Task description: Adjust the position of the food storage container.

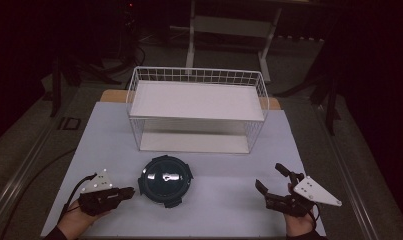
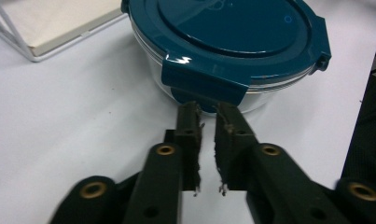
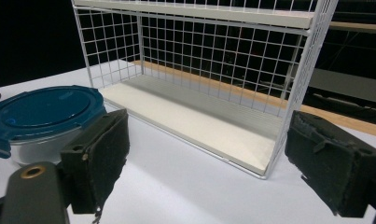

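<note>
A round glass container with a dark teal clip-on lid [image 1: 165, 181] sits on the pale tabletop [image 1: 224, 205], in front of the white wire rack [image 1: 196, 107]. My left gripper [image 1: 130, 191] lies just left of the container, jaws drawn together with nothing between them. In the left gripper view its tips [image 2: 208, 109] almost touch the lid's front latch tab [image 2: 202, 81]. My right gripper [image 1: 269, 176] rests at the table's front right, jaws spread wide and empty. The right gripper view has its pads [image 3: 101, 154] framing the rack [image 3: 199, 60], with the container [image 3: 41, 112] to the left.
The rack has two white shelves, both bare, and its lower shelf [image 3: 195, 121] opens toward me. A wooden table edge [image 1: 274, 103] shows behind the rack. Dark floor, cables and a desk frame [image 1: 229, 25] lie beyond the table.
</note>
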Available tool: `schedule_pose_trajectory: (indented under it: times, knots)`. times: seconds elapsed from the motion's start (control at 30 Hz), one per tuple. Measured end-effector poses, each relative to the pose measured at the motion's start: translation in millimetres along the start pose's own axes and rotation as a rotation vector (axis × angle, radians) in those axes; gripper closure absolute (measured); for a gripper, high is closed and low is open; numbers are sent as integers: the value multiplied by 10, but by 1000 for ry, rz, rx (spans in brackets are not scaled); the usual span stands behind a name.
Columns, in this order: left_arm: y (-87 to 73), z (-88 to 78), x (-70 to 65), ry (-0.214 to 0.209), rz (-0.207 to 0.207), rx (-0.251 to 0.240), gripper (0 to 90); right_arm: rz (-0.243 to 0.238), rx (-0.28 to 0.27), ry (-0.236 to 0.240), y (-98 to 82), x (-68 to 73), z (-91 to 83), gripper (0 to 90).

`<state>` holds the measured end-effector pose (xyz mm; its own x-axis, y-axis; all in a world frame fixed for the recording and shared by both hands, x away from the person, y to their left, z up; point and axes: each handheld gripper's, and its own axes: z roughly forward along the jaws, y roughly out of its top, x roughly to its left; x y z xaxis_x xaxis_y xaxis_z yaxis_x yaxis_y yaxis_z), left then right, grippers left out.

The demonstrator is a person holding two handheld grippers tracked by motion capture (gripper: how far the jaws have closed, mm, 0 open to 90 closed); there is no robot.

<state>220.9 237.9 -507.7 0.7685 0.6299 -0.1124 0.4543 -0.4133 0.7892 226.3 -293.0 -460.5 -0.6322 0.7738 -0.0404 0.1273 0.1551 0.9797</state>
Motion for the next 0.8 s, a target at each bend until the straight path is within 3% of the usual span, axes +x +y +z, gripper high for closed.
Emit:
schedule_pose_trajectory:
  times: [0.3,0.8]
  knots:
    - [66,102,3,-18,9,6,895,-2,6,5,-3,1,1,138]
    - [166,175,94,27,8,8,897,-5,7,15,-1,14,8,138]
